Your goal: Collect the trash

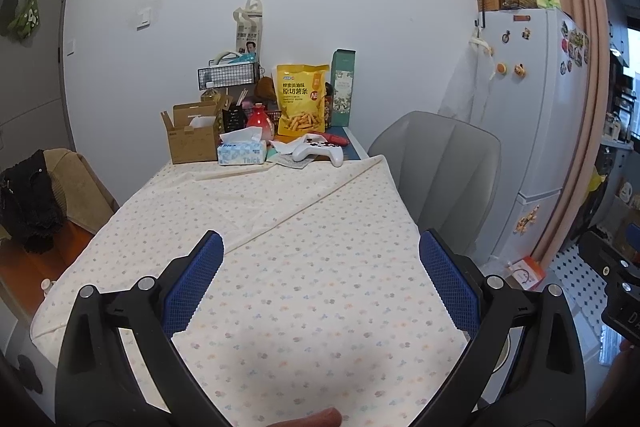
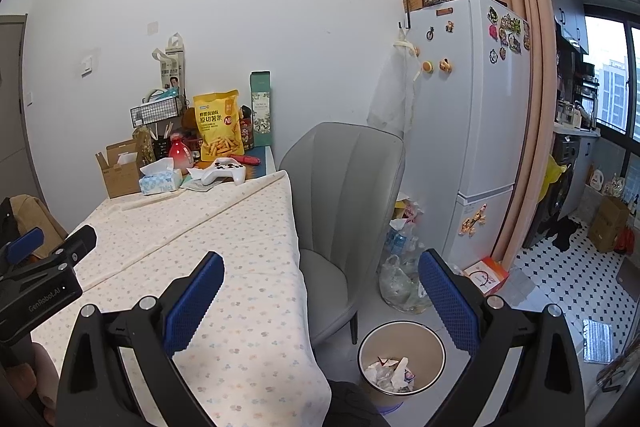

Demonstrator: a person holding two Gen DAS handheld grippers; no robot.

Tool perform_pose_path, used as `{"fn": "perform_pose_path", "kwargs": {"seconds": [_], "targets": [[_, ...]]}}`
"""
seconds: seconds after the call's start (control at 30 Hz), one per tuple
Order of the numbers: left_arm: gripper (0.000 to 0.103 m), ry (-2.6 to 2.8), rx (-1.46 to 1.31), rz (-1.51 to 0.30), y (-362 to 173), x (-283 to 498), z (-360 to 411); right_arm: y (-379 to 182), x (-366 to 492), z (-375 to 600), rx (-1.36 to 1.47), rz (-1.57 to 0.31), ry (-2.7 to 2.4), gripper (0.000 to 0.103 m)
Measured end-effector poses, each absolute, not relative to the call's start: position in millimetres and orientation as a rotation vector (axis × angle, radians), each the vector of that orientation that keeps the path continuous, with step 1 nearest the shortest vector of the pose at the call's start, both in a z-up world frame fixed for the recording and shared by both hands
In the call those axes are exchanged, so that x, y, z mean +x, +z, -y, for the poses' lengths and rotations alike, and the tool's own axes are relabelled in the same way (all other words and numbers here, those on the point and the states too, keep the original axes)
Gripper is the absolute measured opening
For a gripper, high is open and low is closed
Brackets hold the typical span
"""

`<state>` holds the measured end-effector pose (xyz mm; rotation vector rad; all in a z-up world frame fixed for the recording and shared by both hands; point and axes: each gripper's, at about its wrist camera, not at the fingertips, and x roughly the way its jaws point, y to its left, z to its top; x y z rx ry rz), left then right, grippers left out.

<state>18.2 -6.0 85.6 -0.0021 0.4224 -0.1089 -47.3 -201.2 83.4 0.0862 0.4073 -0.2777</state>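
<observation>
Right gripper (image 2: 320,303) jaws wide, empty, trash bin (image 2: 401,358) below between them, left gripper (image 1: 321,287) same over tablecloth (image 1: 280,227)

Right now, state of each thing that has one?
left hand-held gripper: open, holding nothing
right hand-held gripper: open, holding nothing
trash bin: on the floor, no lid, crumpled waste inside, not full
cardboard box: flaps open
tissue box: open, a tissue sticking out
yellow snack bag: upright, top looks sealed
game controller: lying flat
plastic bag: on the floor by the fridge, stuffed
</observation>
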Motion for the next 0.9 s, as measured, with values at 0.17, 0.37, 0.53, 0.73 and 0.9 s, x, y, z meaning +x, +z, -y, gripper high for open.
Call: {"fn": "perform_pose_path", "kwargs": {"seconds": [0.17, 0.37, 0.53, 0.73, 0.9], "targets": [[0.097, -0.098, -0.001, -0.417, 86.2, 18.1, 5.6, 82.3, -46.6, 202.6, 0.087, -0.408, -0.273, 0.096], [0.097, -0.097, -0.002, -0.419, 86.5, 18.6, 5.2, 81.0, -45.5, 203.0, 0.084, -0.410, -0.274, 0.096], [0.097, -0.103, 0.002, -0.419, 86.9, 17.5, 7.4, 80.6, -46.1, 203.5, 0.085, -0.406, -0.273, 0.096], [0.097, -0.105, 0.002, -0.419, 87.3, 17.2, 8.1, 80.7, -47.1, 204.4, 0.084, -0.403, -0.279, 0.096], [0.097, -0.103, 0.002, -0.423, 87.6, 17.5, 8.7, 80.8, -47.5, 205.8, 0.083, -0.404, -0.279, 0.096]]}}
